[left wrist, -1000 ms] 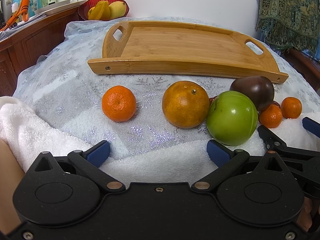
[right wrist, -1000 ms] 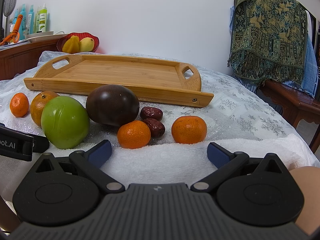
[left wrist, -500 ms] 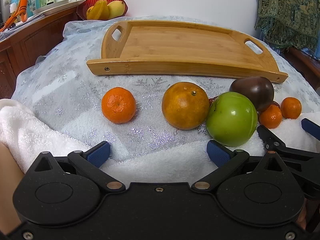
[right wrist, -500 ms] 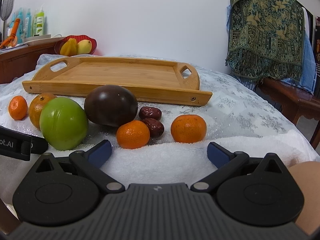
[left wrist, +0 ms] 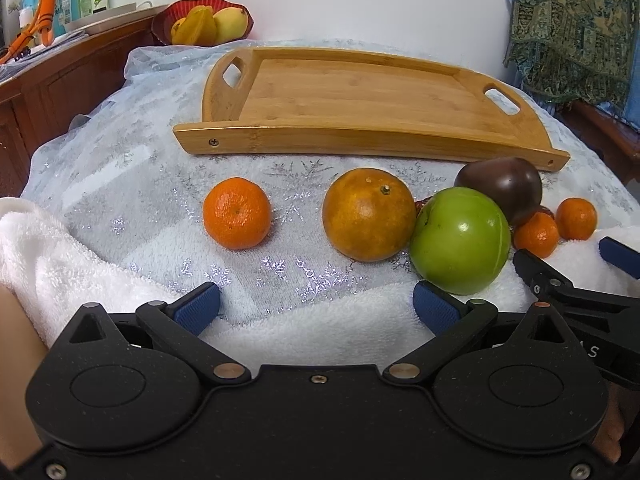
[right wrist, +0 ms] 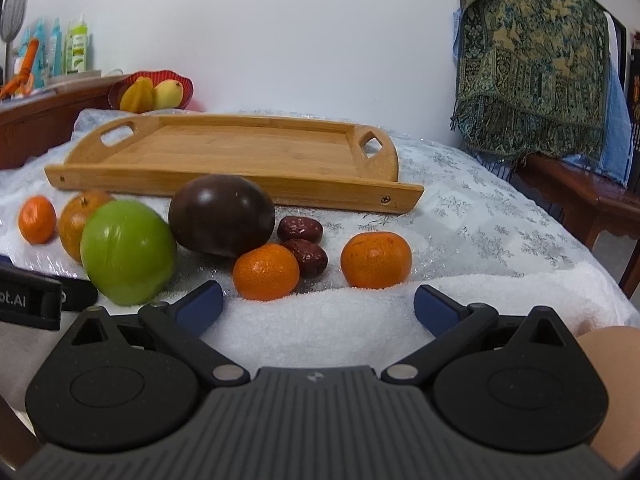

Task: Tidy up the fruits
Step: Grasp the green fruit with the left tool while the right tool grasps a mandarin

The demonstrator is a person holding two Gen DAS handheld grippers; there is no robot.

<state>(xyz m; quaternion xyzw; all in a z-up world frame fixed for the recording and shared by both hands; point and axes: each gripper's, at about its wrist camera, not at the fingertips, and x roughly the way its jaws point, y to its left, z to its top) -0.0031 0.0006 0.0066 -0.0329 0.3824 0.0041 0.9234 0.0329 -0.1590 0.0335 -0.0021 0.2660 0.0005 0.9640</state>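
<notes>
Jaws of left gripper point(left wrist: 316, 306) and right gripper point(right wrist: 318, 306) wide apart, holding nothing, above white towel point(right wrist: 360, 320). Beyond: green fruit point(right wrist: 128, 252), large orange point(left wrist: 368, 214), mandarins, dark fruit point(right wrist: 222, 214), all on cloth. Farthest: wooden tray point(left wrist: 360, 100), nothing in it.

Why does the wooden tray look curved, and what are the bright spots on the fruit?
Left wrist view: the fisheye lens bows the tray; glare dots the green fruit. Right wrist view: the tray looks straighter, and the dark fruit shines.
</notes>
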